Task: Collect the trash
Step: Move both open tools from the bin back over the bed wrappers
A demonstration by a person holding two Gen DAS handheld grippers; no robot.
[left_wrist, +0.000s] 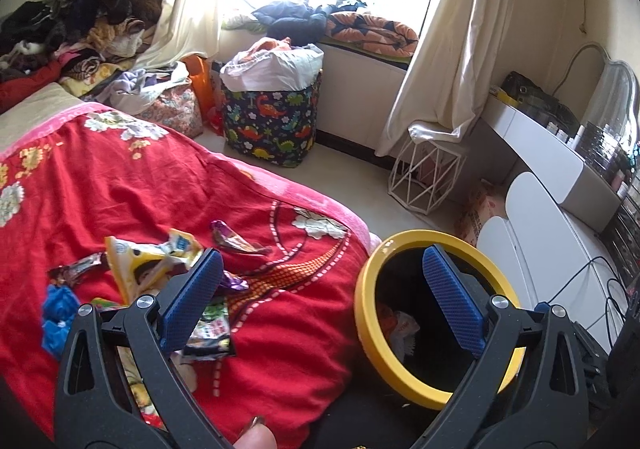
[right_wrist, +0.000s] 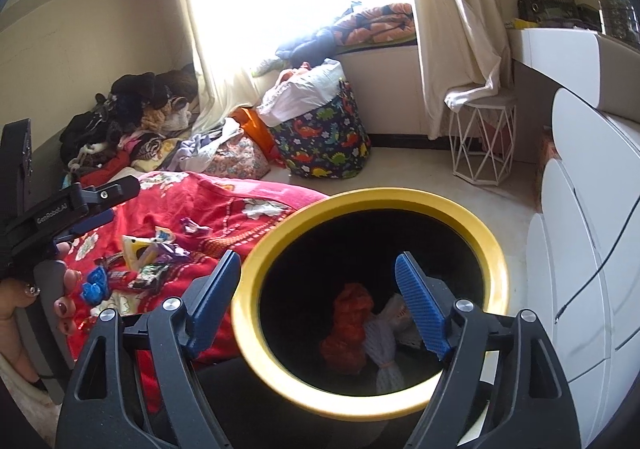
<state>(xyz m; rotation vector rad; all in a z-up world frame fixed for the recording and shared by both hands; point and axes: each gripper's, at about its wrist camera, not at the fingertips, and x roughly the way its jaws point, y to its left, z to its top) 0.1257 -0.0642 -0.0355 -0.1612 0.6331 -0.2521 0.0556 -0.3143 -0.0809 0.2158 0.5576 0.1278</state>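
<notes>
Since wrappers (left_wrist: 160, 269) lie heaped on the red bedspread (left_wrist: 280, 313) just beside the yellow-rimmed bin (right_wrist: 368, 205) | left tool (left_wrist: 320, 301) released, nearest them | right tool (right_wrist: 320, 301) released over bin holding trash

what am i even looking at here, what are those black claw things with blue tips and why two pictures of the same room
Those claws are hand-held grippers: a person holds one in each hand, and a fisheye camera on each looks along its fingers. One picture is from the left gripper, the other from the right gripper. Both are open and hold nothing. The left one is also visible from the right camera. Snack wrappers lie scattered on a red blanket on the bed. Beside the bed stands a yellow-rimmed bin with some trash already inside.
</notes>
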